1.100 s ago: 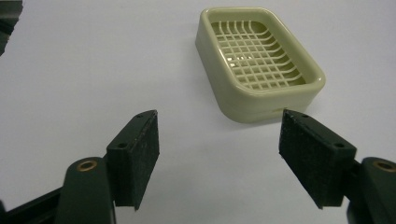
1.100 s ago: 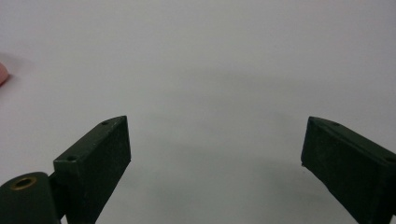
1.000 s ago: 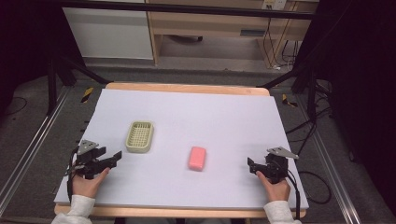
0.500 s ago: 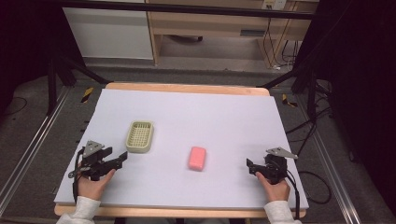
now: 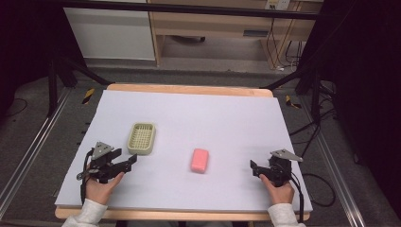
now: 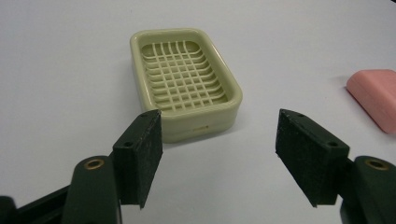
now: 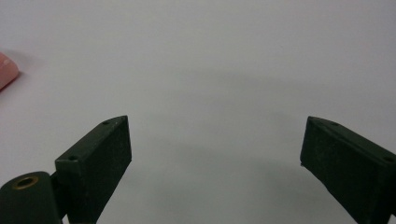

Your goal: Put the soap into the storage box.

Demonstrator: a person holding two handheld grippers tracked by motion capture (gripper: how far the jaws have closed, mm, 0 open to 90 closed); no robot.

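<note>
I have the left gripper [image 5: 134, 159] nearest me, and over the last second it has slid forward and inward until its tips sit just short of the soap dish [image 5: 141, 138]; that reads to me as lining up on the dish first. Its jaws stand wide apart with nothing between them, and in the left gripper view the soap dish [image 6: 186, 87] lies just beyond them, slightly left of the gap.

The right gripper [image 5: 253, 168] has hardly moved: it rests far to the right of the dish, jaws spread wide and empty, pointing across bare table [image 5: 227, 118] toward the soap.

The pink soap bar [image 5: 200, 160] lies flat to the right of the dish, apart from it, untouched.

Count: two grippers, one dish, one soap bar.
</note>
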